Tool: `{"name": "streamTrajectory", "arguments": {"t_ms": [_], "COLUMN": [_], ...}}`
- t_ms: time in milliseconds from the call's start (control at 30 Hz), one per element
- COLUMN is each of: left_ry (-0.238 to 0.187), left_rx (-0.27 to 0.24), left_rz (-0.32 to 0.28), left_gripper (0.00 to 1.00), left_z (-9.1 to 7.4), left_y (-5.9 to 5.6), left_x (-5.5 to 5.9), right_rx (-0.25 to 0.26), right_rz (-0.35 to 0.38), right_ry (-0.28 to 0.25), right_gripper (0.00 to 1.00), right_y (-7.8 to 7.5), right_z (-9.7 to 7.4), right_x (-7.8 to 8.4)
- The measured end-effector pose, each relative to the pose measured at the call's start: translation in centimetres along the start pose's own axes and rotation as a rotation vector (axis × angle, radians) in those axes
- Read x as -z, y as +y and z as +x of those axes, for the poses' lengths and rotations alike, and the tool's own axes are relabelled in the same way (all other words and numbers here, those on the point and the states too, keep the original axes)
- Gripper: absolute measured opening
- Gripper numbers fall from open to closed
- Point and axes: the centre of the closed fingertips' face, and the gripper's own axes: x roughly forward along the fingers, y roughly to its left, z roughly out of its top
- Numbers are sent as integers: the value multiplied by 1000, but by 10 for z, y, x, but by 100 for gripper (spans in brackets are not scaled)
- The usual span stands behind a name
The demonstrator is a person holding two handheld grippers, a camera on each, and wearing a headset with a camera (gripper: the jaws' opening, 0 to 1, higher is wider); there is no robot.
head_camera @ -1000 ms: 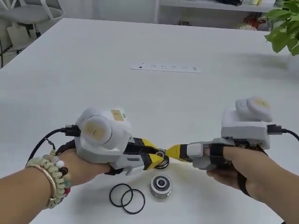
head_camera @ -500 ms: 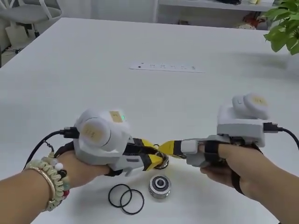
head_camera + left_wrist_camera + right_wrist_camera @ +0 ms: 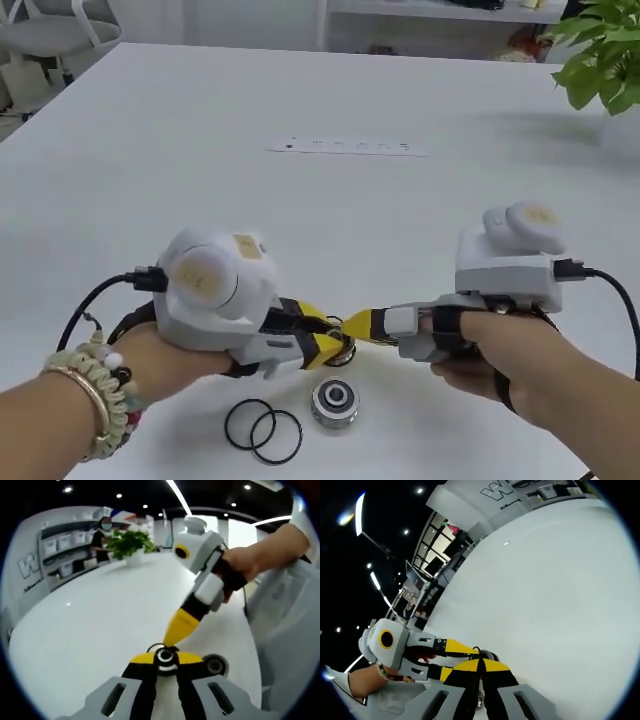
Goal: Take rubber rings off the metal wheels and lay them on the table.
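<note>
Left gripper (image 3: 325, 345) clamps a metal wheel (image 3: 165, 656) between its yellow tips, and we see the right gripper (image 3: 352, 325) nipped narrow onto its thin rubber ring (image 3: 156, 646). Below them on the table (image 3: 400, 220), two loose rings (image 3: 262, 430) overlap just left of a second wheel (image 3: 334, 402).

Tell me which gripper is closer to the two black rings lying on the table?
Left. The left gripper hovers just behind the rubber rings, jaws clamping a metal wheel. The right gripper comes in from the right side, its tip further from them.
</note>
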Motion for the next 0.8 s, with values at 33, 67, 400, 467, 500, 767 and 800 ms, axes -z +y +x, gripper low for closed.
{"name": "streamTrajectory", "arguments": {"t_ms": [33, 67, 400, 467, 500, 767, 800], "left_ry": [0, 0, -38, -51, -46, -58, -59], "left_rx": [-2, -2, 44, 60, 63, 92, 88], "left_rz": [0, 0, 16, 29, 41, 87, 116], "left_gripper": [18, 21, 40, 42, 42, 46, 47], "left_z": [0, -1, -18, -24, -27, -50, -55], "left_y": [0, 0, -7, -11, -13, -20, -19], "left_x": [-1, -3, -36, -45, -47, -65, -69], "right_rx": [3, 6, -5, -7, -10, -25, -29], "right_rz": [1, 3, 14, 7, 8, 0, -6], "right_ry": [1, -1, -40, -45, -47, -52, -57], "right_gripper": [0, 0, 0, 0, 0, 0, 0], "right_y": [-1, -2, 7, 9, 9, 17, 20], "right_z": [0, -1, -6, -7, -7, -9, -10], "right_x": [0, -1, -7, -9, -9, -10, -11]}}
